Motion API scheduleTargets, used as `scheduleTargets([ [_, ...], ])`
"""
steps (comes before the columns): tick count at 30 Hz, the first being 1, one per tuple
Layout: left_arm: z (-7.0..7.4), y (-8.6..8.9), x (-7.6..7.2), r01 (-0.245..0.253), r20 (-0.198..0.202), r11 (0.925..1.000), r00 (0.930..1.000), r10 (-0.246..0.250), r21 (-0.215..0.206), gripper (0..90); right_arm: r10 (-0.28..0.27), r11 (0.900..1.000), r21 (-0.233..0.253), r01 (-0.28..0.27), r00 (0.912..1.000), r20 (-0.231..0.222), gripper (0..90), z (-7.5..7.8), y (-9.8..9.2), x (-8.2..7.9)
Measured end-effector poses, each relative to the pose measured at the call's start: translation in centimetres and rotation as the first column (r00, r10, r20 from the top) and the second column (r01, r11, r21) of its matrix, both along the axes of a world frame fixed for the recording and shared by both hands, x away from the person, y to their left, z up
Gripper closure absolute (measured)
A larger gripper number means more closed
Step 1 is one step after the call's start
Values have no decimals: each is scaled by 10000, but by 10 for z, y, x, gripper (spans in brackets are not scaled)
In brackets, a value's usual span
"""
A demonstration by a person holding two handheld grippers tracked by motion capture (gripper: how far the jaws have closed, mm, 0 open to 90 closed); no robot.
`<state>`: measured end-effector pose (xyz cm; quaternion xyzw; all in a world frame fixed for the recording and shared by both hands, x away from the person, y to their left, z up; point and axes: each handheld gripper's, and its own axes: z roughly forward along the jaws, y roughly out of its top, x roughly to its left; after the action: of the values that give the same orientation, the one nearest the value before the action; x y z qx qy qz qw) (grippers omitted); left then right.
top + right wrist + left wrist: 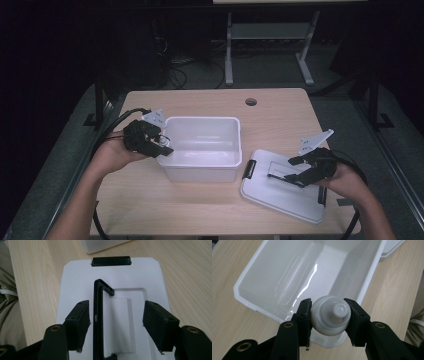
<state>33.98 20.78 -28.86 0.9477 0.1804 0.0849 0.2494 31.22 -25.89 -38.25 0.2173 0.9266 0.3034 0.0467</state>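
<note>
Wood table (210, 200): left tool (329, 315) pinches white bottle (330, 316), body hidden; right tool (116, 322) spread over lid (75, 277)

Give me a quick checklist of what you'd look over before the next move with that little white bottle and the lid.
1. Left gripper shut on the small white bottle: ok, both pads press its sides.
2. Bottle above the white plastic bin: ok, it hangs over the near rim.
3. Bin free to take it: ok, the inside looks bare.
4. Right gripper open: ok, jaws stand apart.
5. Right gripper lined up on the black lid handle: ok, the raised handle stands between the jaws, close to one pad.
6. White lid lying flat on the table: ok, beside the bin.
</note>
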Motion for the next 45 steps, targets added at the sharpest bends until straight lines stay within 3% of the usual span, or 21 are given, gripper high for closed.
scheduleTargets([
  [8,-12,0,5,-105,-203,9999,9997,104,-53,596,5,10000,34,-5,10000,55,378,1,-3,0],
  [11,-17,-3,6,-22,-224,9998,9997,26,173,596,-17,10000,23,17,10000,7,377,1,-3,0],
  [15,-22,-3,8,-101,-315,9999,9995,102,26,596,-27,10000,11,27,10000,20,377,1,-3,0],
  [34,-35,-7,10,-114,-320,9997,9994,121,226,596,-7,10000,-91,7,10000,-14,375,2,0,1],
  [37,-38,-5,11,-151,-388,9999,9991,152,11,596,34,9999,-96,-34,10000,5,375,2,0,1],
  [45,-50,0,14,-392,-539,9992,9978,392,8,596,36,9999,-96,-37,10000,-39,375,1,1,1],
])
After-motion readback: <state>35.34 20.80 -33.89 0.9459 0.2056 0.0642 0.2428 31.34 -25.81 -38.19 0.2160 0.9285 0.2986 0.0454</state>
